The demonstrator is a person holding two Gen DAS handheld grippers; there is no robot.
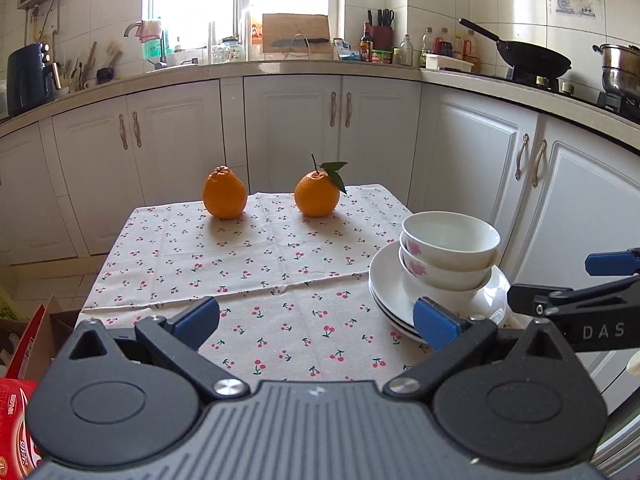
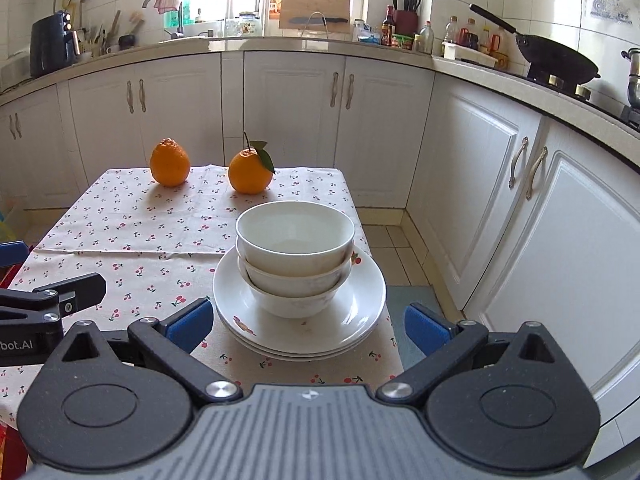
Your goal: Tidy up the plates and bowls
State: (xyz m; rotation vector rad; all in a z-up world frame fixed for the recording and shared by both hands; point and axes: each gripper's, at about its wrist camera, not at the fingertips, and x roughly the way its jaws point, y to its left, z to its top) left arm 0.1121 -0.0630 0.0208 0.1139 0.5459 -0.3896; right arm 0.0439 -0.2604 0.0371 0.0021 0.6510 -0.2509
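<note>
Three white bowls [image 2: 295, 240] are nested in a stack on a stack of white plates [image 2: 360, 312] at the near right of the table. The same bowls [image 1: 450, 248] and plates [image 1: 388, 288] show at the right in the left wrist view. My right gripper [image 2: 308, 326] is open and empty, its jaws either side of the plates' near rim, a little short of them. My left gripper [image 1: 316, 320] is open and empty over the cloth, left of the plates. The right gripper's fingers [image 1: 612, 264] show at that view's right edge.
Two oranges [image 1: 224, 194] [image 1: 317, 194] stand at the far side of the cherry-print tablecloth [image 1: 240, 280]. White kitchen cabinets [image 2: 288, 120] and a cluttered counter lie behind. A red box [image 1: 16, 420] sits low at the left. Tiled floor [image 2: 400, 240] lies right of the table.
</note>
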